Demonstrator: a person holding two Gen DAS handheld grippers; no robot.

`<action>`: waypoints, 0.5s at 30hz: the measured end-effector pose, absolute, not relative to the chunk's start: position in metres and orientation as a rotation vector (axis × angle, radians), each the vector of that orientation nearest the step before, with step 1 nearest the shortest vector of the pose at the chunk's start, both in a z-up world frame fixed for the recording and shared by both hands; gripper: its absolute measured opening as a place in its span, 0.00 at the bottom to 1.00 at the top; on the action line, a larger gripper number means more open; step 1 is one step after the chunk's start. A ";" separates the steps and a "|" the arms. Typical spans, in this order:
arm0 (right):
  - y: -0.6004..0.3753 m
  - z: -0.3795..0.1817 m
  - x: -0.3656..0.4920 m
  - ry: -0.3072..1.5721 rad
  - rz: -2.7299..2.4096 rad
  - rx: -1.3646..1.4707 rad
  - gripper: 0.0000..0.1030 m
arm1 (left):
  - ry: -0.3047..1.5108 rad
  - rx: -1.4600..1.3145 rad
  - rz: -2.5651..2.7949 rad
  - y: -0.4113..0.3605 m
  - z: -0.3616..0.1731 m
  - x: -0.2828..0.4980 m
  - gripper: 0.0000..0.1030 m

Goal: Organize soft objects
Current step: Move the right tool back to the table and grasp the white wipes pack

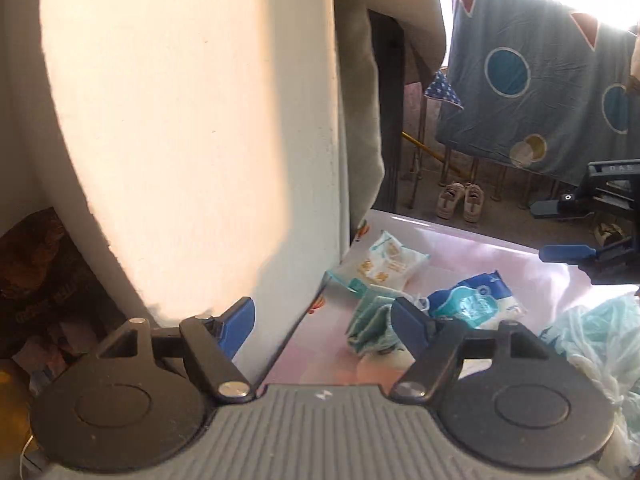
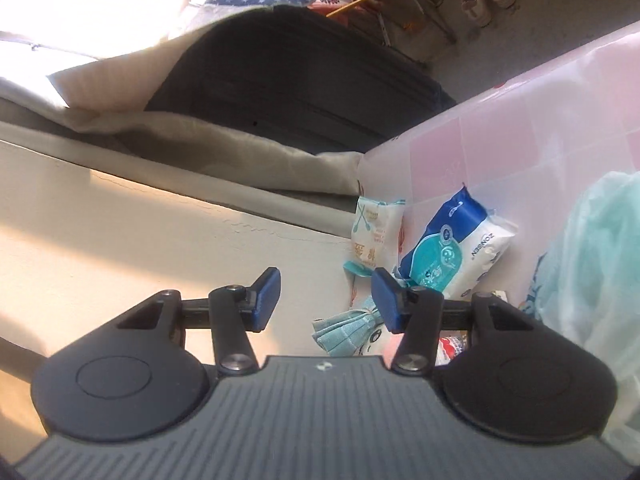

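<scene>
A pink tiled tabletop [image 1: 500,264] [image 2: 500,132] holds several soft items. A white packet with orange print [image 1: 386,264] [image 2: 376,224] lies nearest the wall. Beside it is a blue and teal wipes pack [image 1: 474,300] [image 2: 452,248]. A folded stack of teal cloth [image 1: 370,330] [image 2: 346,328] lies closest to me. A pale green plastic bag [image 1: 600,340] [image 2: 592,264] fills the right side. My left gripper [image 1: 324,322] is open and empty, hovering by the wall's corner above the teal cloth. My right gripper [image 2: 326,300] [image 1: 560,230] is also open, with nothing between its pads.
A sunlit white wall [image 1: 180,120] [image 2: 140,248] borders the table on the left. Behind it hang a blue quilt with circles [image 1: 540,92], with a pair of shoes [image 1: 460,200] on the floor. A dark panel [image 2: 300,88] and a beige cushion [image 2: 224,144] lie beyond the wall.
</scene>
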State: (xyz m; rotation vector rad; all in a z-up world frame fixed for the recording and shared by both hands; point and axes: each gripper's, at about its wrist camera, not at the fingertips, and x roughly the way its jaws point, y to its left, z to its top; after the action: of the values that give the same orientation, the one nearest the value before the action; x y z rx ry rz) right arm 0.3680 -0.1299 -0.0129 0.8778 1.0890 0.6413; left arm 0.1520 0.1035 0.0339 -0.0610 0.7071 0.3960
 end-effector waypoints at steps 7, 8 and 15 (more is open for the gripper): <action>-0.021 -0.093 0.450 1.243 0.576 0.836 0.44 | 0.724 -0.099 0.517 0.158 0.008 0.138 0.74; -0.012 -0.102 0.459 1.264 0.557 0.831 0.44 | 0.731 -0.104 0.524 0.162 0.003 0.138 0.74; 0.034 -0.135 0.494 1.317 0.444 0.698 0.42 | 0.751 -0.115 0.533 0.178 -0.013 0.141 0.73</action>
State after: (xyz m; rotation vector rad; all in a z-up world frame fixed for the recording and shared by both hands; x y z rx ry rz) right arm 0.4944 0.0340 -0.1353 0.6977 1.3172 0.4439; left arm 0.1405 0.1781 -0.0133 -0.1146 0.7509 0.5326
